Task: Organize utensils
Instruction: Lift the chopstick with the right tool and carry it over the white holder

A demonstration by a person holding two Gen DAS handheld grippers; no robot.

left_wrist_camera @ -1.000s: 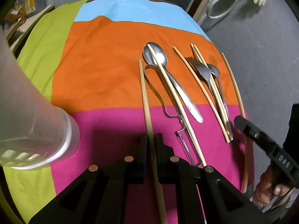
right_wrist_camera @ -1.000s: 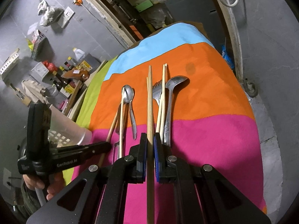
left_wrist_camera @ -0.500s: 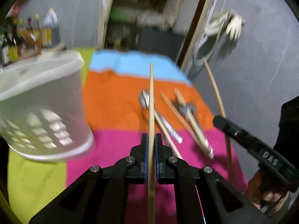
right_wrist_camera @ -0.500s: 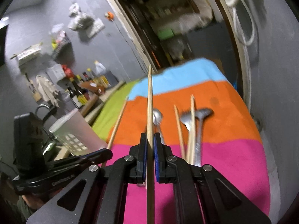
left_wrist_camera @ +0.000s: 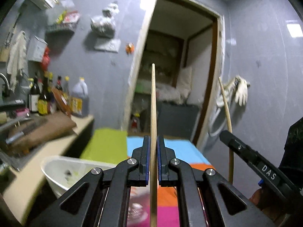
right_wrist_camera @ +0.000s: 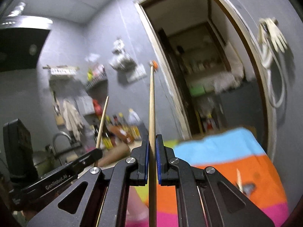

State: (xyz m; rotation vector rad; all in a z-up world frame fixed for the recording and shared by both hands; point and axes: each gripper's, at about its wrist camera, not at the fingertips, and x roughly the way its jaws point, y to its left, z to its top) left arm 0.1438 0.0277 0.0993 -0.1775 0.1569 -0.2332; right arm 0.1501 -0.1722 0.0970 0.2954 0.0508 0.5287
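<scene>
While each hand-held gripper, left (left_wrist_camera: 153, 158) and right (right_wrist_camera: 152, 158), pinches one chopstick (left_wrist_camera: 153, 113), we've binned nothing; basket (left_wrist_camera: 62, 172) waits.

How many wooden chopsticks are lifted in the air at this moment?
2. One thin pale wooden chopstick is clamped in the left tool; another is clamped in the right tool. More may lie on the table, hidden.
</scene>
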